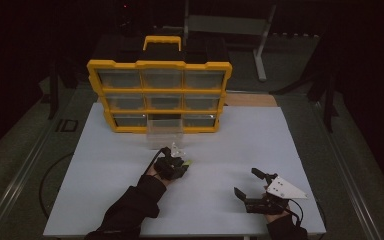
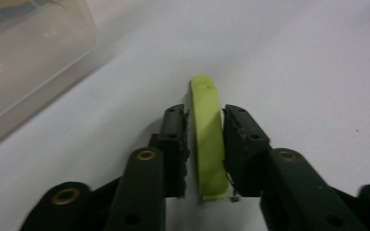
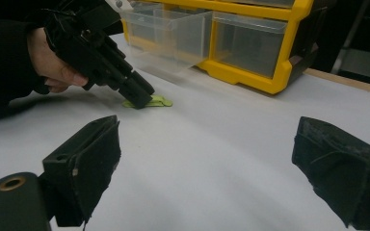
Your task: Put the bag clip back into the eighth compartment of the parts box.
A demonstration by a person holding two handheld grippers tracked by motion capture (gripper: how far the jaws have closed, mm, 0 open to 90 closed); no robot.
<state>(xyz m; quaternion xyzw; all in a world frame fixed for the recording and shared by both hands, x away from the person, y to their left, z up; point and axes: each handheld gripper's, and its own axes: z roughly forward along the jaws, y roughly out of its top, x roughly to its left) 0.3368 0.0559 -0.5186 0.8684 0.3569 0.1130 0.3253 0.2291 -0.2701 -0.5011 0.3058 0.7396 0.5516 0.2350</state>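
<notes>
A flat yellow-green strip (image 2: pixel 204 91) lies on the white table, pointing away from me. My left gripper (image 2: pixel 206 113) has a black pad on each long side of the strip and is shut on it, with both still down on the table. From above, this gripper (image 1: pixel 182 162) sits just in front of a clear drawer, and the strip (image 1: pixel 188 162) pokes out at its right. The right gripper view shows the strip's tip (image 3: pixel 160 101) sticking out past the left gripper's (image 3: pixel 139 96) jaws. My right gripper (image 1: pixel 245 181) rests near the front right, jaws wide open with nothing between them (image 3: pixel 207 139).
A yellow organiser (image 1: pixel 160 95) with several clear drawers stands at the back of the white table (image 1: pixel 240 135). One clear drawer (image 1: pixel 165 136) stands pulled out on the table in front of it, close to the left gripper (image 2: pixel 24 62). Dark floor surrounds the table.
</notes>
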